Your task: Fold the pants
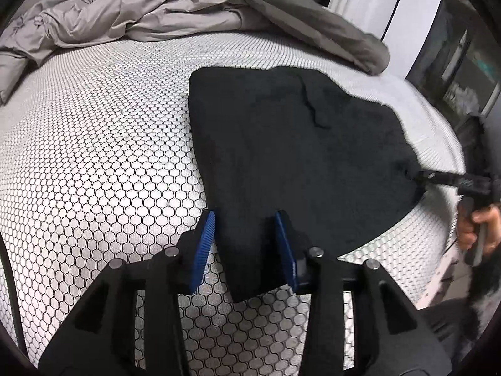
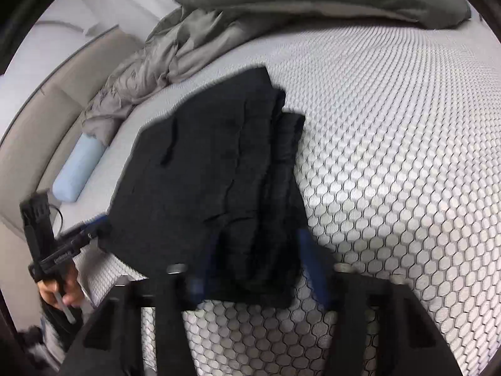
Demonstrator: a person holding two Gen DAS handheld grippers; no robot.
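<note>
The black pants (image 1: 294,159) lie folded on a bed with a white honeycomb-patterned cover (image 1: 94,156). My left gripper (image 1: 245,244) is open, its blue pads either side of the near corner of the pants. In the right wrist view the pants (image 2: 206,181) show stacked layers. My right gripper (image 2: 253,263) is open and blurred, its jaws straddling the near edge of the pants. The right gripper also shows in the left wrist view (image 1: 413,175) at the pants' right edge. The left gripper also shows in the right wrist view (image 2: 94,228) at the pants' left corner.
A crumpled grey duvet (image 1: 141,9) lies at the back of the bed. A light blue roll (image 2: 78,169) lies beside a beige headboard (image 2: 40,100). The bed edge (image 1: 444,144) runs along the right, with dark furniture (image 1: 463,62) beyond.
</note>
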